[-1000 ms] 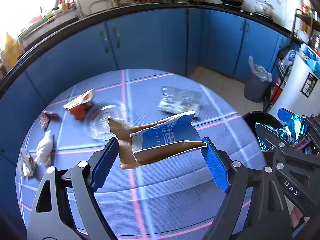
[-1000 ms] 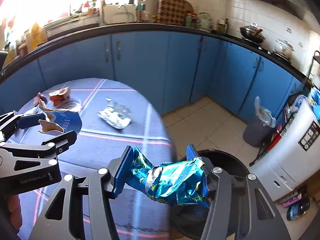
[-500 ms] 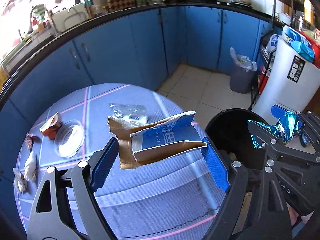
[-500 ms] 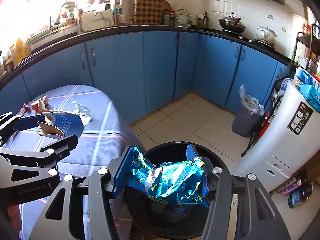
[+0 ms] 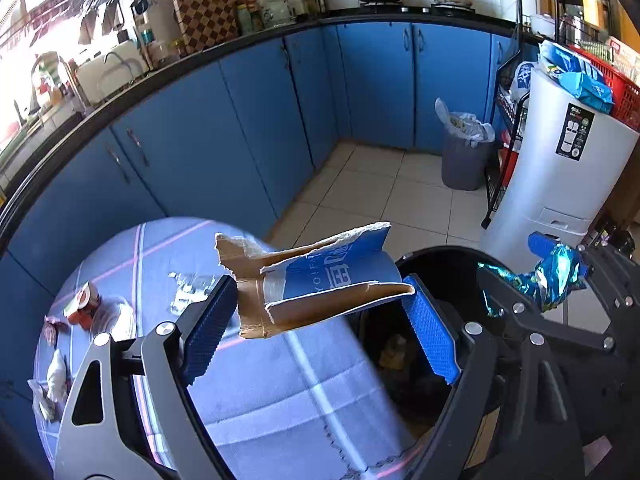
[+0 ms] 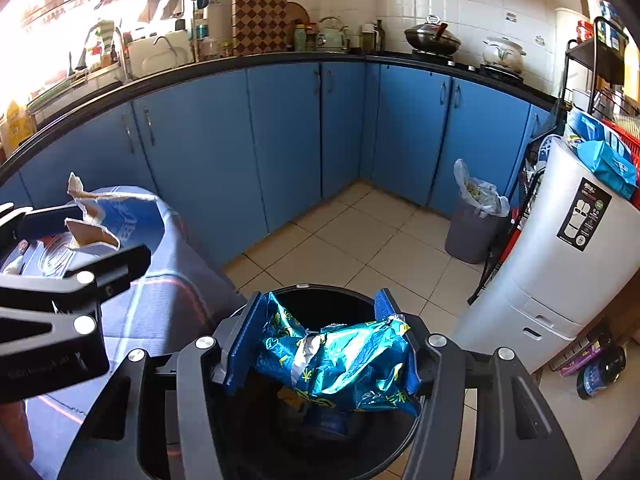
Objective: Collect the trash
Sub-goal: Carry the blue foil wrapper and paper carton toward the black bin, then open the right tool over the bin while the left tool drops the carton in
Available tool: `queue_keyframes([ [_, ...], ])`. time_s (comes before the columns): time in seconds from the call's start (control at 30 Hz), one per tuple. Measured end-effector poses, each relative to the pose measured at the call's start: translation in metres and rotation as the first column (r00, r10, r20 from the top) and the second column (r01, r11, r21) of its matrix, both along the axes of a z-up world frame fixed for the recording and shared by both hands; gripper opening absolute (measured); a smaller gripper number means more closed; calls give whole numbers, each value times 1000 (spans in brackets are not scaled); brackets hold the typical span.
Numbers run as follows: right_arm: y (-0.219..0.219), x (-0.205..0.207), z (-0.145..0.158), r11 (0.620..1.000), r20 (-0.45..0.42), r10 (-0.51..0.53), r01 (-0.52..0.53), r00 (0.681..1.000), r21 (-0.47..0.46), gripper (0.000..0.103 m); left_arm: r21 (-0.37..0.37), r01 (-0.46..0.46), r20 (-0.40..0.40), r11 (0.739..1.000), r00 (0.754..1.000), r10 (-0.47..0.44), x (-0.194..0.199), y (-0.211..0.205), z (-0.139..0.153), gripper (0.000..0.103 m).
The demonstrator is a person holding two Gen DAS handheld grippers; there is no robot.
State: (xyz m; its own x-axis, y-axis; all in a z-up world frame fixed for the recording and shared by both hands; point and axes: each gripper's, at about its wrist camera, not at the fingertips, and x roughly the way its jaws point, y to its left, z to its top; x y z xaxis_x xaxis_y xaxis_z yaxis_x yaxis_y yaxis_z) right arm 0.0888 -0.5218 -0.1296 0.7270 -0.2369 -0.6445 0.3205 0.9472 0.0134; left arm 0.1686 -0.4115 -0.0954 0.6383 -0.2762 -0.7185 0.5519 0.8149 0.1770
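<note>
My left gripper (image 5: 318, 308) is shut on a torn blue and brown cardboard piece (image 5: 340, 276), held over the table's right edge beside the black bin (image 5: 440, 250). My right gripper (image 6: 320, 320) is shut on a crumpled teal foil wrapper (image 6: 340, 360), hanging right above the black bin's (image 6: 316, 289) open mouth, with trash visible inside. In the right wrist view the left gripper (image 6: 88, 236) and its cardboard (image 6: 120, 216) show at far left. A silver wrapper (image 5: 188, 292), a red cup (image 5: 82, 308) and tissues (image 5: 56, 372) lie on the blue checked tablecloth (image 5: 280, 400).
A grey bin with a plastic liner (image 5: 464, 160) stands on the tiled floor by the blue cabinets (image 5: 240, 128). A white appliance (image 5: 560, 184) and a black wire rack stand at the right. A clear dish (image 5: 120, 316) sits on the table.
Both grippers have swung right, away from the table's middle toward the black bin. The right gripper now hangs over the bin's mouth. Both items are still held.
</note>
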Motion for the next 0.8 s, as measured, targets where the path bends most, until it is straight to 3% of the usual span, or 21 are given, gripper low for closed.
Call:
queue_keyframes([
  [0.1, -8, -1, -2, 1000, 1, -10, 10, 1000, 8, 57, 2, 3, -1, 1000, 1000, -3, 2, -8, 1, 83],
  [0.4, -20, -8, -7, 999, 19, -41, 40, 999, 28, 82, 16, 42, 6, 999, 999, -42, 2, -34, 2, 84],
  [0.67, -25, -12, -13, 997, 19, -46, 45, 999, 60, 83, 15, 56, -4, 998, 998, -56, 3, -46, 0, 91],
  [0.73, -24, -12, -14, 998, 17, -41, 40, 999, 54, 83, 20, 62, -20, 998, 998, -62, 4, -47, -3, 99],
  [0.8, -24, -12, -14, 998, 18, -39, 38, 999, 54, 83, 19, 62, -32, 998, 998, -61, 5, -48, -5, 99],
])
